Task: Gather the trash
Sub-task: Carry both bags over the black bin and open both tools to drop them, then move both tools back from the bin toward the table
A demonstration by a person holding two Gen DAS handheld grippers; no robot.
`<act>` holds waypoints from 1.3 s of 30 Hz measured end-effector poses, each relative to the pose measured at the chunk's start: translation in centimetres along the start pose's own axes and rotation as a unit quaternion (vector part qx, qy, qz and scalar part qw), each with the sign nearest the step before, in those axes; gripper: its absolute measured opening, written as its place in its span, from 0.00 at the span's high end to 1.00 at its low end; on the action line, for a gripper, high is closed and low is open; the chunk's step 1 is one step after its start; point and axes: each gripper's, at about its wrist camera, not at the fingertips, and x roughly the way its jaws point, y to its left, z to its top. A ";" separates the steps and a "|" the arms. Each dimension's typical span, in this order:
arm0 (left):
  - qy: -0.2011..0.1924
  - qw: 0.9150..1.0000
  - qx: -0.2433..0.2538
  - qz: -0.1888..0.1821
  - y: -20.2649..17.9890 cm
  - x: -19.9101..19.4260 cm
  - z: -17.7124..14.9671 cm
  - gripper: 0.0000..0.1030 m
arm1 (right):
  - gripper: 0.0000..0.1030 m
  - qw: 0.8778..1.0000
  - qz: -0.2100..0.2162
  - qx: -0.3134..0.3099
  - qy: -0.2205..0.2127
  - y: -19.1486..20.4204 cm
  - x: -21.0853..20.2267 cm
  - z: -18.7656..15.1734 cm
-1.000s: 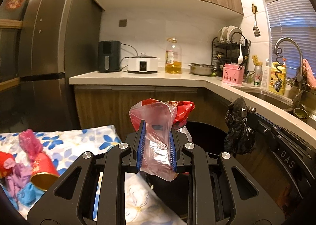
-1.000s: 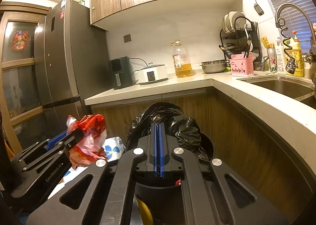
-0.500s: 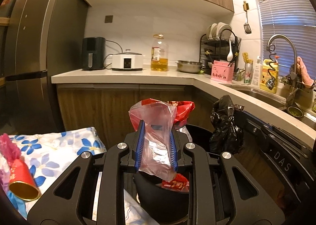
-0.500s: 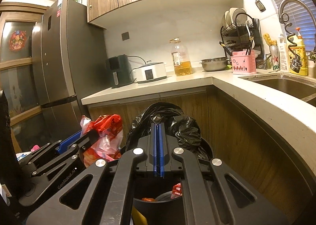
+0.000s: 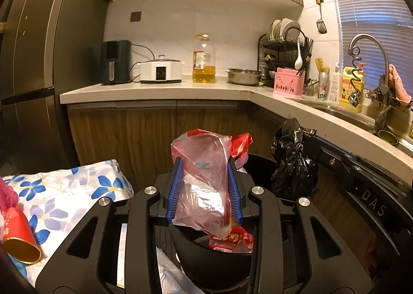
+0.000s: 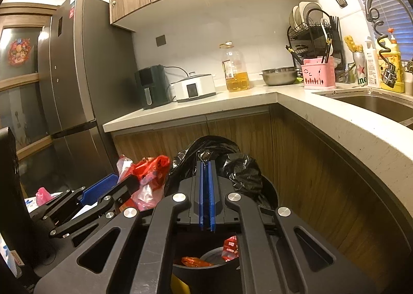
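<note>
Your left gripper [image 5: 205,188] has its blue fingers [image 5: 174,188] opening, with the clear plastic bag [image 5: 204,180] of red wrappers between them; the pads are at the bag's sides, but you cannot tell whether they press it; the bag's lower tip hangs over the black trash bin [image 5: 206,257], and the gripper frame hides most of the bin's rim. Your right gripper [image 6: 205,198] has its fingers [image 6: 211,198] together, pinching the black bin liner [image 6: 232,165]; the pinched fold is too thin to make out between the pads.

The right wrist view looks down into the bin [image 6: 271,190], where red wrappers [image 6: 229,247] and an orange scrap lie, half hidden behind the frame; it also shows the left gripper [image 6: 103,190] side-on at the left with the bag [image 6: 147,177] bulging past it. The left wrist view alone shows the liner [image 5: 294,165] bunched up at the right, a red and gold paper cup [image 5: 18,239] lying on its side on the flowered cloth [image 5: 64,203] at near left, cut off by the edge, and pink trash barely visible beyond it. The desk [image 5: 160,90] with appliances runs along the far wall.
</note>
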 end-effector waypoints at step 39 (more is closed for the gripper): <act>-0.022 0.988 -0.066 0.138 7.6 -14.8 -4.5 0.06 | 0.23 1.000 -0.013 0.020 -0.001 3.0 -6.3 -3.1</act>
